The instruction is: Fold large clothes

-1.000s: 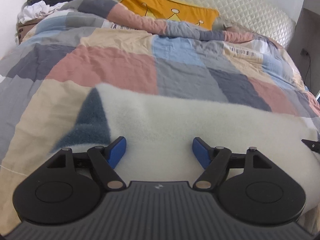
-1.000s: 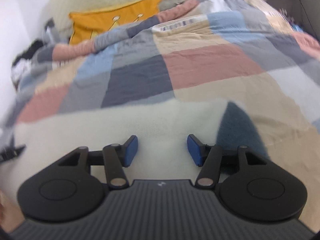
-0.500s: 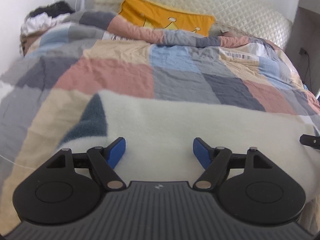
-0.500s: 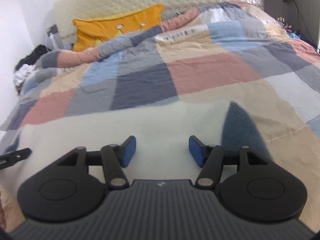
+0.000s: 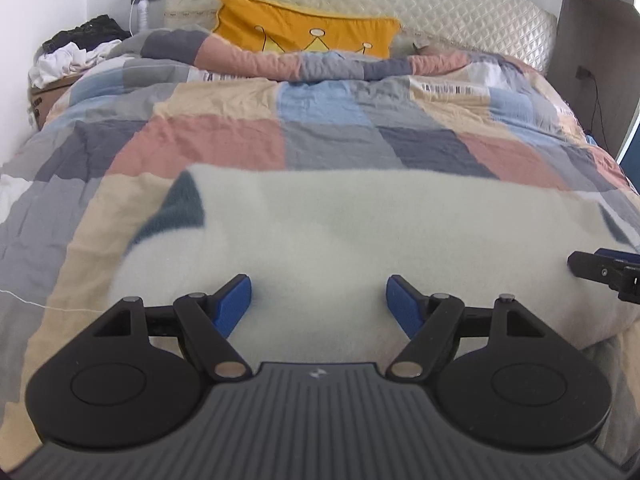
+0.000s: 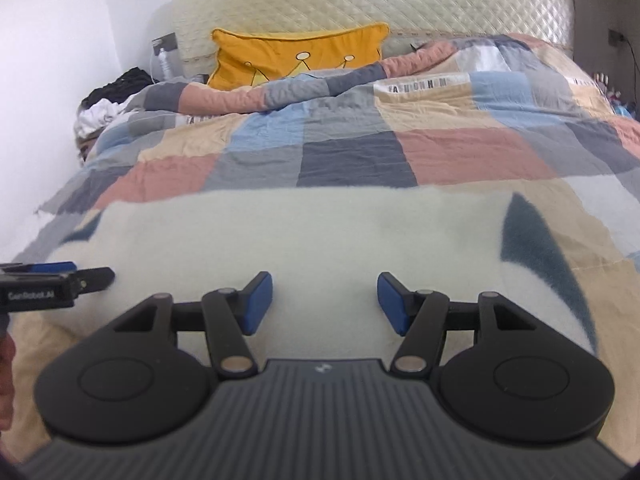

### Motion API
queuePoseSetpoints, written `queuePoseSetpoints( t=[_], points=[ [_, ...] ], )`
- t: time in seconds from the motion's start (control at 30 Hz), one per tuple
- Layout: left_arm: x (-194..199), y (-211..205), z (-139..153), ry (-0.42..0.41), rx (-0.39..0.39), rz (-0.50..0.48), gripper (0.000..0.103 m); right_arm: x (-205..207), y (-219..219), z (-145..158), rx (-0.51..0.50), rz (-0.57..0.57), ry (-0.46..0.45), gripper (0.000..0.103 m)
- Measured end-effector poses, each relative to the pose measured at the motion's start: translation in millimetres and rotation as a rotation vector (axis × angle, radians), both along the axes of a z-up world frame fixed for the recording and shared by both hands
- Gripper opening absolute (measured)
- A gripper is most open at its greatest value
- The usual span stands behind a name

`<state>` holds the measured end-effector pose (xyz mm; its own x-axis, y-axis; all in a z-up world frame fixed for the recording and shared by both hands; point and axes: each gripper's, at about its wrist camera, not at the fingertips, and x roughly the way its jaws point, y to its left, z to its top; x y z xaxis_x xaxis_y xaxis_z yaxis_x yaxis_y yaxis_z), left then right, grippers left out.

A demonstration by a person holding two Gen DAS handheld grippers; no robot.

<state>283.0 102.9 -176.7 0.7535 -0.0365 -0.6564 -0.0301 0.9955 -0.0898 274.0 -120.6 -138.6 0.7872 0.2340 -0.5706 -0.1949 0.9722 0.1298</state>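
Fleece [image 5: 360, 240] is the thing being folded: a cream piece with dark teal patches, lying flat across the near end of the bed [image 5: 208, 148], on top of the checked quilt [image 5: 328, 136].

Going left to right: left gripper [image 5: 319, 300] is level and low, pointing straight up the bed toward the headboard [image 5: 440, 4], sitting over the near edge of the fleece. Its blue fingers [image 5: 234, 304] are spread wide with nothing between them, just cream fabric showing through the gap. Can't really tell whether the tips touch the fleece or float just above it. A teal corner patch [image 5: 180, 212] sits up and to the left of it.

Right gripper [image 6: 325, 302] is in pretty much the same pose: level, aimed at the headboard, over the near edge further to the right. Fingers [image 6: 390, 306] wide apart too, gripping nothing. The other teal patch [image 6: 532, 240] curves along its right side.

Each wrist view catches the other gripper's tip poking in from the edge, so the two are side by side, well apart, at about the same height.

Farther back there's a yellow cushion [image 5: 304, 32] with crowns against the headboard, and a pile of clothes [image 5: 76, 48] at the far left.
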Motion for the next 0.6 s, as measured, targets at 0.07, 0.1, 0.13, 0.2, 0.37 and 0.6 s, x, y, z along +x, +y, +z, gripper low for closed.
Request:
queuePoseSetpoints(
  t=[0.07, 0.1, 0.13, 0.2, 0.37, 0.6],
  points=[
    [2.9, -0.5, -3.7, 0.004, 0.002, 0.001, 0.079, 5.9, -1.0, -7.7, 0.014, 0.000, 0.028, 0.062],
    [5.9, -0.6, -6.8, 0.010, 0.006, 0.000, 0.079, 10.1, -1.9, -12.6, 0.030, -0.001, 0.051, 0.064],
    [8.3, -0.9, -10.3, 0.016, 0.004, -0.001, 0.080, 14.1, -2.3, -18.2, 0.040, -0.002, 0.066, 0.064],
    [15.3, 0.8, -15.8, 0.023, -0.015, 0.009, 0.081, 20.9, -0.1, -27.7, 0.046, -0.009, 0.075, 0.066],
    [19.9, -1.8, -19.3, 0.001, -0.011, 0.028, 0.082, 24.0, 2.7, -33.5, 0.059, -0.014, 0.063, 0.067],
    [-9.5, 24.1, 9.1, -0.053, -0.285, 0.095, 0.082, 7.8, -16.6, -14.4, 0.241, -0.058, 0.101, 0.068]
  ],
)
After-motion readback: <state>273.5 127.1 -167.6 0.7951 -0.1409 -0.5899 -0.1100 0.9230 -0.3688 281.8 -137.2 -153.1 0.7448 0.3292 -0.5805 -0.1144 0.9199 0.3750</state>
